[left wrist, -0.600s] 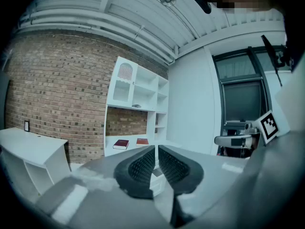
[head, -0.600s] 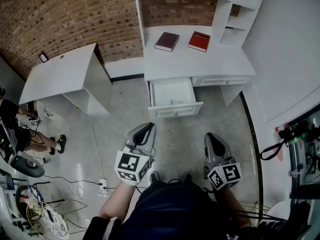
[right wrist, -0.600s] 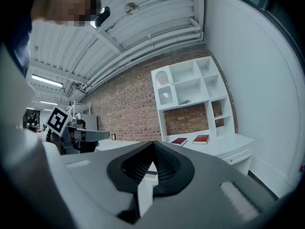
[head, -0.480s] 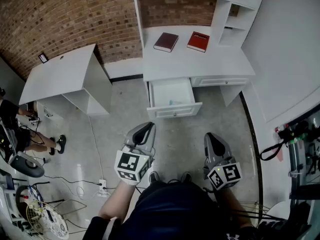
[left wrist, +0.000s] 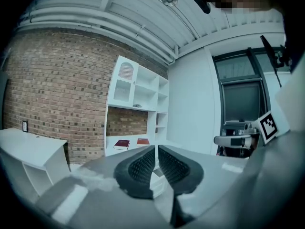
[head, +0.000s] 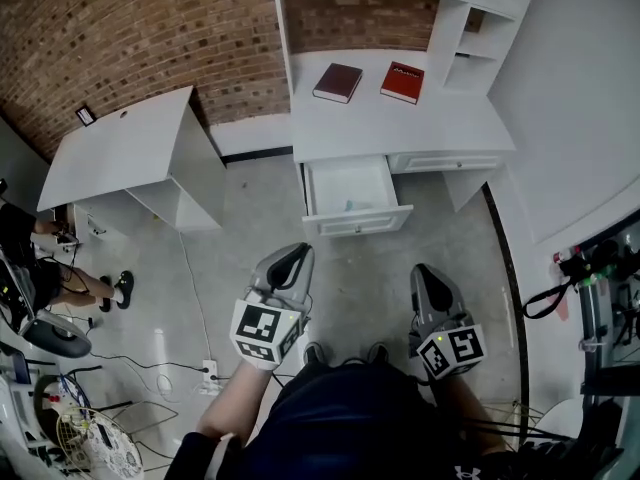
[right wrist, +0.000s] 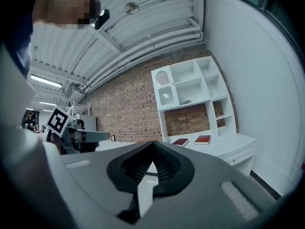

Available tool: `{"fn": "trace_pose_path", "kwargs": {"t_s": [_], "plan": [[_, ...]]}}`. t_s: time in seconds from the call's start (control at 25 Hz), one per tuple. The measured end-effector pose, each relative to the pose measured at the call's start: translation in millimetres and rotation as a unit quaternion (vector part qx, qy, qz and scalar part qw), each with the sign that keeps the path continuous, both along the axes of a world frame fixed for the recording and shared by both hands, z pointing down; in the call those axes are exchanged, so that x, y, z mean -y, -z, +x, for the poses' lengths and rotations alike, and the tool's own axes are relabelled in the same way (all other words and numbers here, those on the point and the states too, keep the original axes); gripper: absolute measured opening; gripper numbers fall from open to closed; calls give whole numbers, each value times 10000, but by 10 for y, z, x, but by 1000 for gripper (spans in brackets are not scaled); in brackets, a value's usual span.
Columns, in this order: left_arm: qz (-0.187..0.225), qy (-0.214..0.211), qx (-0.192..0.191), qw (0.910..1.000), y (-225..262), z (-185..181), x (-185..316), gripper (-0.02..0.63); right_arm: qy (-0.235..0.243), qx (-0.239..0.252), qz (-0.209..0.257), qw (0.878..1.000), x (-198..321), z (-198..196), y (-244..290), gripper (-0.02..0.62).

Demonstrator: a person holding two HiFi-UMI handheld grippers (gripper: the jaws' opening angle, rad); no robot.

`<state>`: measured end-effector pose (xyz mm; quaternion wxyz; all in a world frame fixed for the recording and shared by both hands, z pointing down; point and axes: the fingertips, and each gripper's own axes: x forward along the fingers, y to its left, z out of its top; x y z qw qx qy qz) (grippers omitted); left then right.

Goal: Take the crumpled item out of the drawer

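In the head view, the crumpled item [head: 348, 206] (a small pale scrap, too small to make out further) lies in the open drawer [head: 356, 224] of the white worktop [head: 400, 126], at upper centre of the frame. Both tools hover over the floor at lower centre, well apart from it. The left tool [head: 290, 257] is closed to a thin slit on nothing, and the right tool [head: 428, 274] has its tips together, also empty.
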<state>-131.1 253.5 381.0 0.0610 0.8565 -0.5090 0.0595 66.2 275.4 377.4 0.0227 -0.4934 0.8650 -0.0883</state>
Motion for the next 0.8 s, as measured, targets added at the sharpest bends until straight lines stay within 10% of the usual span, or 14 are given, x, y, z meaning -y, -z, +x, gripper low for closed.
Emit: {"fn": "trace_pose_path", "kwargs": {"t_s": [0.4,0.8], "plan": [[-343,-376,-311,9982,-297,-529,104,25,-581,-194,-368,9974,-145,-469,-190,3],[-642,-690,-284,9951,-546,-224,385,25,-705,-149,-712,9949,79,-326,-445,3]]}}
